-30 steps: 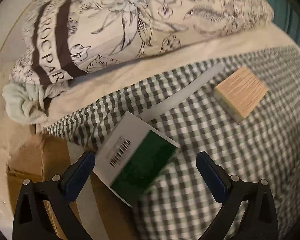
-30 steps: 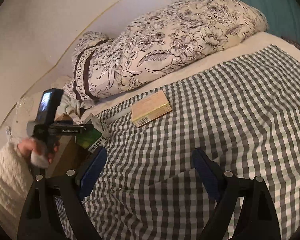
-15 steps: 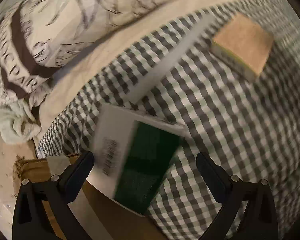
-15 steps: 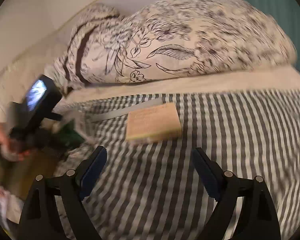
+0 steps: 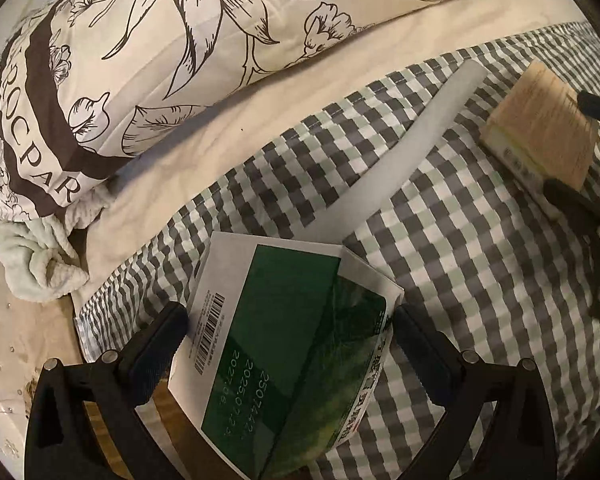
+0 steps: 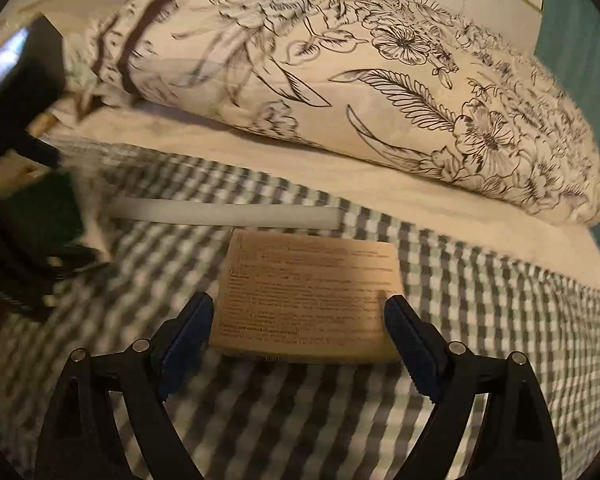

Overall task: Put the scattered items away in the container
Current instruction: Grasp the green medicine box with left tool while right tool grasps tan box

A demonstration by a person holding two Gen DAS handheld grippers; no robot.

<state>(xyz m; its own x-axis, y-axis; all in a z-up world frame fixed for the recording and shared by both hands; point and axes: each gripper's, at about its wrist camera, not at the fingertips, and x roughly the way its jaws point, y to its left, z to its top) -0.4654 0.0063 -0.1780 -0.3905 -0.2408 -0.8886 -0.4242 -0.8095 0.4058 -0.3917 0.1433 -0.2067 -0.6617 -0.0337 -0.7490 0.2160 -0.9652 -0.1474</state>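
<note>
Left gripper clenched on my green-and-white box, 6 o'clock over the checked cloth | right gripper spread wide, 2 pads flanking the tan box, contact unclear; white strip at 12 o'clock beyond it

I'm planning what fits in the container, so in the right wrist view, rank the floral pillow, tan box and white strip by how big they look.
1. floral pillow, largest by far.
2. tan box, though its nearness to the camera inflates it.
3. white strip, long but thin, smallest in area.
</note>
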